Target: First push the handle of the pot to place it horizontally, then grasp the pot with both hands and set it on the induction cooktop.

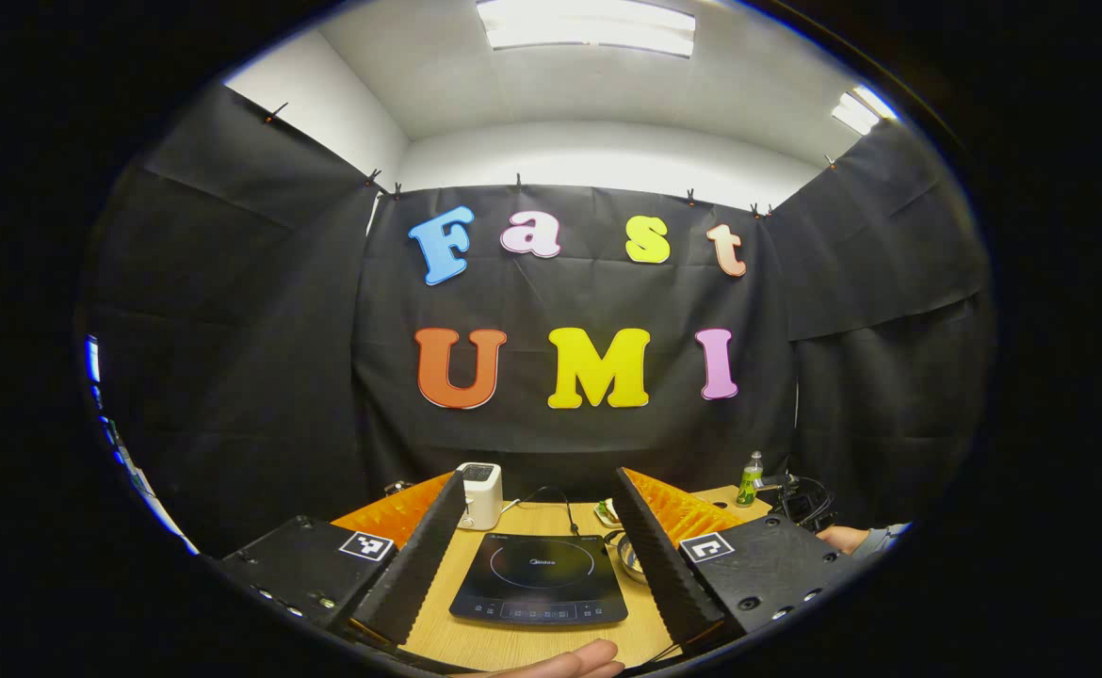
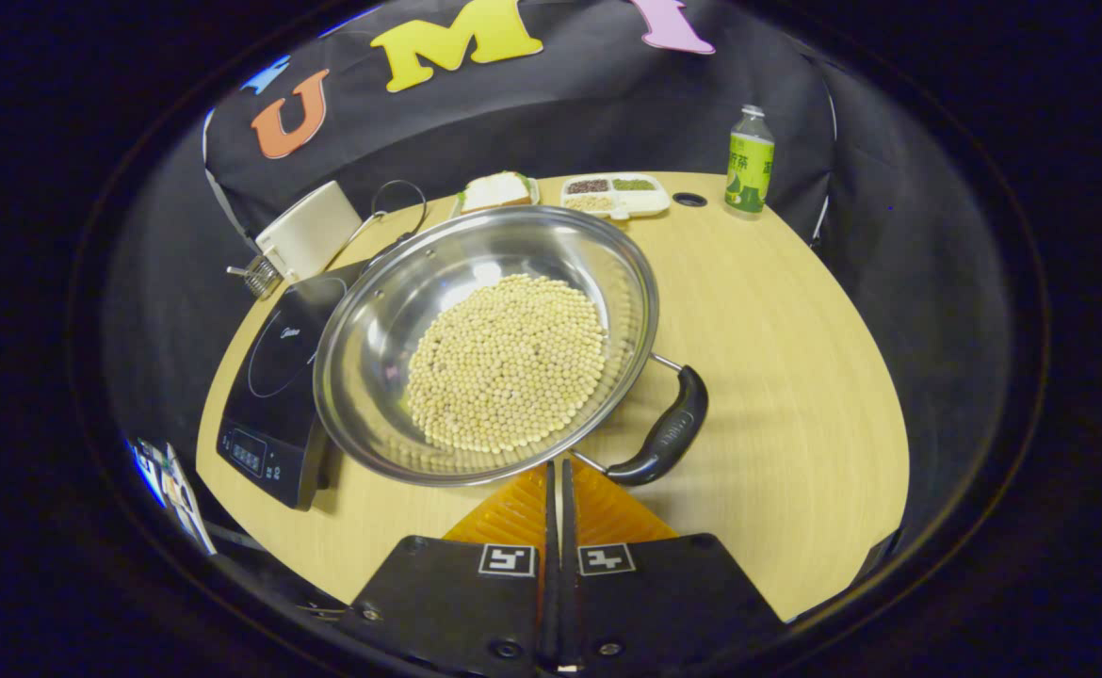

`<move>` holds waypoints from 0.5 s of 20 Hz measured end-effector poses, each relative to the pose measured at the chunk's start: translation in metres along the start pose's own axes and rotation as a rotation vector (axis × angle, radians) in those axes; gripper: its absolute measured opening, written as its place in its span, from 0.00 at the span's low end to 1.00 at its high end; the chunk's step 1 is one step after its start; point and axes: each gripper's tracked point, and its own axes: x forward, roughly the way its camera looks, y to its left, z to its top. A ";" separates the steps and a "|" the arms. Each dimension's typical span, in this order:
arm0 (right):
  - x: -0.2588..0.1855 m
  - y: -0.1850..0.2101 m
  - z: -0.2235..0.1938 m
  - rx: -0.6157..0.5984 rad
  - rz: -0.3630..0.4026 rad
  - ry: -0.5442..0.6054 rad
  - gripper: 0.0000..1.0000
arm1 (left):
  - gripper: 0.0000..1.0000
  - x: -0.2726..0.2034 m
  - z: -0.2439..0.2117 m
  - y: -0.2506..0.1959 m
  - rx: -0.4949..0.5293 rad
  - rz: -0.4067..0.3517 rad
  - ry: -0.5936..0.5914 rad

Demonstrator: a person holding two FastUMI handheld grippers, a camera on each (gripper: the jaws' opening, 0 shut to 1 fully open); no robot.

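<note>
Stood on a pale wooden table [image 2: 796,377], largest first: a steel pot [image 2: 391,320] holding a heap of small pale beans [image 2: 509,363], seated on the bare wood with its left rim just beside, perhaps overlapping, the induction cooktop [image 2: 273,377], not yet on the glass. Lay at the pot's near-right rim: 1 dark handle [image 2: 664,438], its long axis slanting from upper right down to lower left, so not yet horizontal across the right gripper view. Pointed straight at the pot's near rim, the right gripper [image 2: 556,466], its 2 fingers pressed together with nothing between them, tips just beside the handle's lower end, contact too close to tell. Judged the nearer tool for the push, with the handle just to the right of its tips. Hung back over the table's near edge, the left gripper [image 1: 537,527], fingers spread wide and empty, cooktop [image 1: 540,579] framed between them, pot rim [image 1: 628,557] peeking past the right finger. Further off: a white toaster [image 2: 311,231], a divided snack tray [image 2: 615,195], a green bottle [image 2: 750,160]
</note>
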 end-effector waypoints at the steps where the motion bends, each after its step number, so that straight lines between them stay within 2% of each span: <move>1: 0.002 -0.007 0.003 0.003 -0.006 -0.007 0.04 | 0.95 0.004 -0.003 -0.003 0.001 -0.004 0.006; 10: 0.015 -0.051 0.037 -0.034 -0.073 -0.086 0.04 | 0.94 0.040 -0.048 -0.026 -0.006 -0.050 0.098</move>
